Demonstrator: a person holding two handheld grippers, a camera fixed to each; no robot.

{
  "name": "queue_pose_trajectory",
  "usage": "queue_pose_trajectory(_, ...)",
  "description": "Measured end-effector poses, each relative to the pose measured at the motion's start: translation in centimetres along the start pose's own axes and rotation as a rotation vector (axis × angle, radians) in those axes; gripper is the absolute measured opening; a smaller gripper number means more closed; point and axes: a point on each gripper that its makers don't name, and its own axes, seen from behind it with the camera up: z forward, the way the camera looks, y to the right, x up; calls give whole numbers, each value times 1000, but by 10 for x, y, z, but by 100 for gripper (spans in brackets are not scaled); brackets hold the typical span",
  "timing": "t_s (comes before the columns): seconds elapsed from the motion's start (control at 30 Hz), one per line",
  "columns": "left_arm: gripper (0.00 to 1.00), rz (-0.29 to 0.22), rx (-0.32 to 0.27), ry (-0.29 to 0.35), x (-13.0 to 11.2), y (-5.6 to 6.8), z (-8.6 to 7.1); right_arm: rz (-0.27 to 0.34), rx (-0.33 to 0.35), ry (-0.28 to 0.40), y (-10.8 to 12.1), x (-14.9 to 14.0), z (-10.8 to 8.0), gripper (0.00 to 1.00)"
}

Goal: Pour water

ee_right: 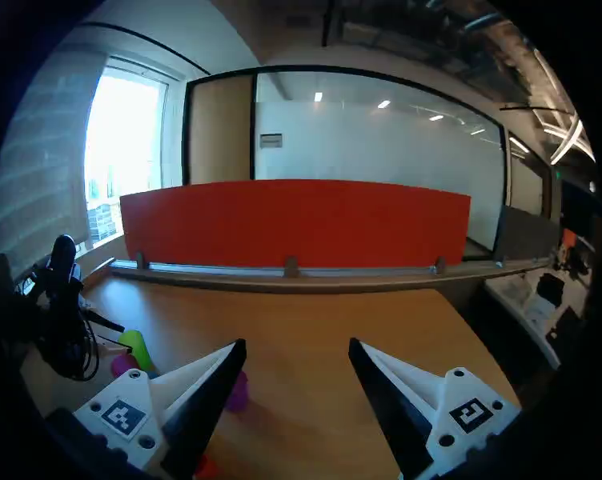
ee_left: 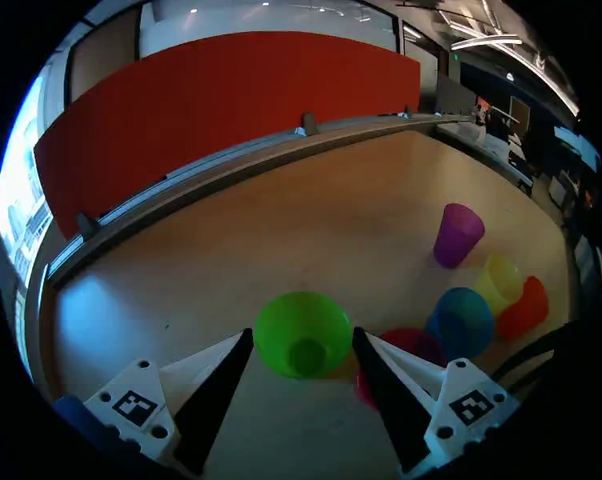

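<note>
Since the left gripper (ee_left: 302,333) stands wide with the green cup (ee_left: 301,316) on the table (ee_left: 301,216) between its jaws, close evenly on its wall to avoid tipping. The right gripper (ee_right: 297,352) hangs wide, empty

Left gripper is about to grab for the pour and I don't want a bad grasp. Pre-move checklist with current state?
1. Left gripper open: ok.
2. Green plastic cup sits between its fingers: ok.
3. Both fingers clear of the cup wall: cannot tell, the gaps look very thin.
4. Water in the green cup: cannot tell.
5. Room around the grasp: not ok, a magenta plastic cup sits just behind one finger, with a blue plastic cup beside it.
6. Right gripper open and empty: ok.
</note>
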Motion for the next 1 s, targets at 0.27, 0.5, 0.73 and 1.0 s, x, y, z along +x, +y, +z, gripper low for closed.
queue_pose_trajectory(0.27,92,-4,-9,-10,1,-1,3,2,-4,-1,3,0,0,99)
queue_pose_trajectory(0.5,92,-5,-15,-15,2,-2,6,1,-5,-4,2,-1,0,99)
queue_pose_trajectory(0.73,92,-3,-22,-25,2,-2,8,2,-4,-5,2,-2,0,100)
queue_pose_trajectory(1.0,92,-8,-24,-33,2,-3,10,1,-3,-5,1,-2,0,100)
